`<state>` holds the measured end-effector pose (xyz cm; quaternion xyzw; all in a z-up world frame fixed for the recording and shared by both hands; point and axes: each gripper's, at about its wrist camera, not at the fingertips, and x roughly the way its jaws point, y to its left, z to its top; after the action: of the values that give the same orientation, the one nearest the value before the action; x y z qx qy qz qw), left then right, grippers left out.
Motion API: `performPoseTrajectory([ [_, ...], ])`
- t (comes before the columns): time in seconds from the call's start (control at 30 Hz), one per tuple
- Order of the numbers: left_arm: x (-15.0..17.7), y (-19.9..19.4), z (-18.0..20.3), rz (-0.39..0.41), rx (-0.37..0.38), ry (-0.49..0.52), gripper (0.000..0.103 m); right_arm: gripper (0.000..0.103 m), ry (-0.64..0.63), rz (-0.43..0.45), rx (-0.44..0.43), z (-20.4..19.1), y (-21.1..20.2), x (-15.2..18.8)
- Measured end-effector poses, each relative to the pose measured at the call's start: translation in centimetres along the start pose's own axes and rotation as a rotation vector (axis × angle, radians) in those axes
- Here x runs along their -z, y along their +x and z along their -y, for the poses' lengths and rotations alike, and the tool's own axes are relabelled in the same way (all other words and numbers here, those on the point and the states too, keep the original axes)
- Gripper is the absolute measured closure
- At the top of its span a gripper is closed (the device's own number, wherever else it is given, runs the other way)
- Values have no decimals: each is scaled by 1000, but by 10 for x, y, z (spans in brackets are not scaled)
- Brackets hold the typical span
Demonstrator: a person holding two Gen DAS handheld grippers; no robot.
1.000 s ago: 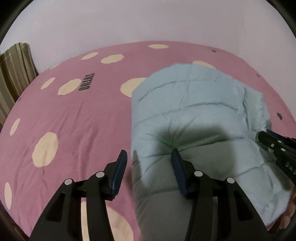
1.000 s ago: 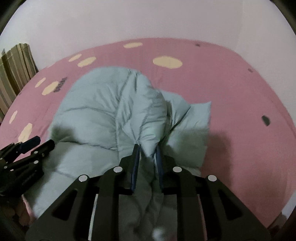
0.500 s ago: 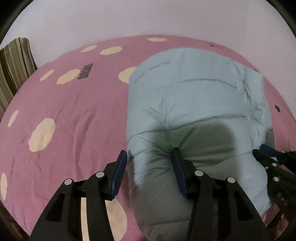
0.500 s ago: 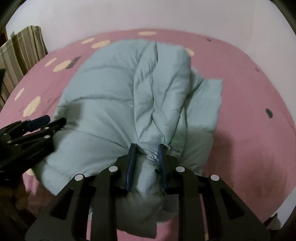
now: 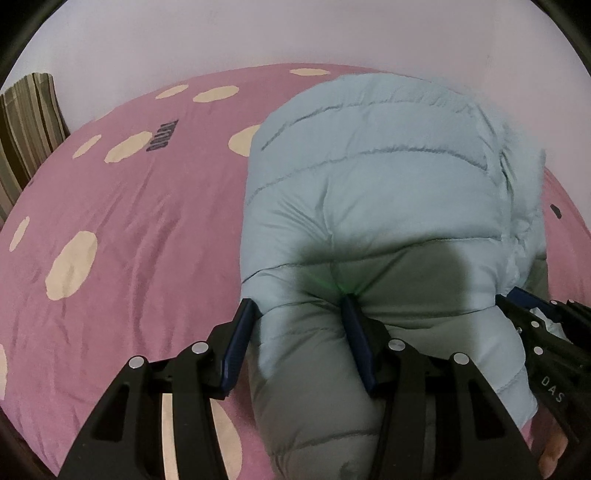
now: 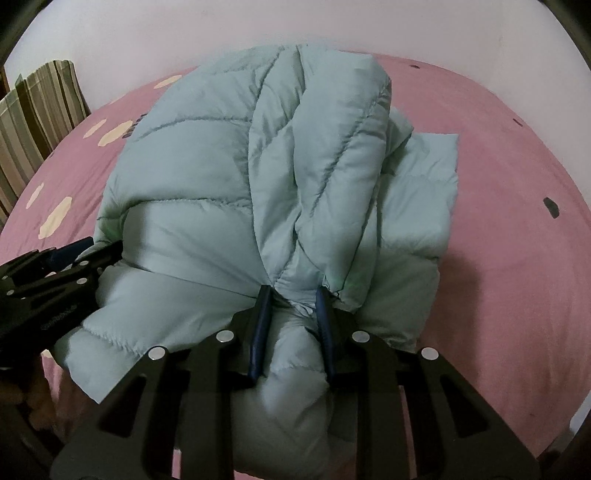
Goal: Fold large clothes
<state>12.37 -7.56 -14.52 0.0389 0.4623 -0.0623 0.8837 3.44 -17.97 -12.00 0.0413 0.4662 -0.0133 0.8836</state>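
A large pale blue quilted puffer jacket [image 5: 388,192] is lifted off a pink bed sheet with cream dots [image 5: 122,229]. My left gripper [image 5: 301,306] is shut on a thick fold at the jacket's near left edge, jaws held wide by the padding. My right gripper [image 6: 293,293] is shut on a bunched fold of the same jacket [image 6: 229,155], which rises in front of it. Each gripper shows at the edge of the other's view: the right one in the left wrist view [image 5: 532,314], the left one in the right wrist view [image 6: 92,251].
A pale wall [image 5: 258,33] stands behind the bed. A striped brown and green cushion [image 5: 26,122] sits at the far left, also in the right wrist view [image 6: 40,114]. Bare sheet [image 6: 517,206] lies to the right of the jacket.
Both grippers have lifted the jacket's near edge up and forward. The jacket now stands taller and fills more of both views. Both grips have held.
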Motion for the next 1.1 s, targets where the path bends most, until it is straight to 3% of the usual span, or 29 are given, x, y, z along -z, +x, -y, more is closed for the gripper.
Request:
performPoseTrajectory([
  [0.43,-4,-32,-1,38,-13,13,53,72,5,25,38,-13,-33,-3],
  [0.7,-53,-49,-17,113,-26,-5,53,72,-2,150,39,-11,-64,-53],
  [0.9,-82,-18,-9,53,-35,-19,53,72,28,173,33,-9,-41,-94],
  [1.1,-81,8,3,11,-86,0,53,72,54,107,86,-3,-2,-95],
])
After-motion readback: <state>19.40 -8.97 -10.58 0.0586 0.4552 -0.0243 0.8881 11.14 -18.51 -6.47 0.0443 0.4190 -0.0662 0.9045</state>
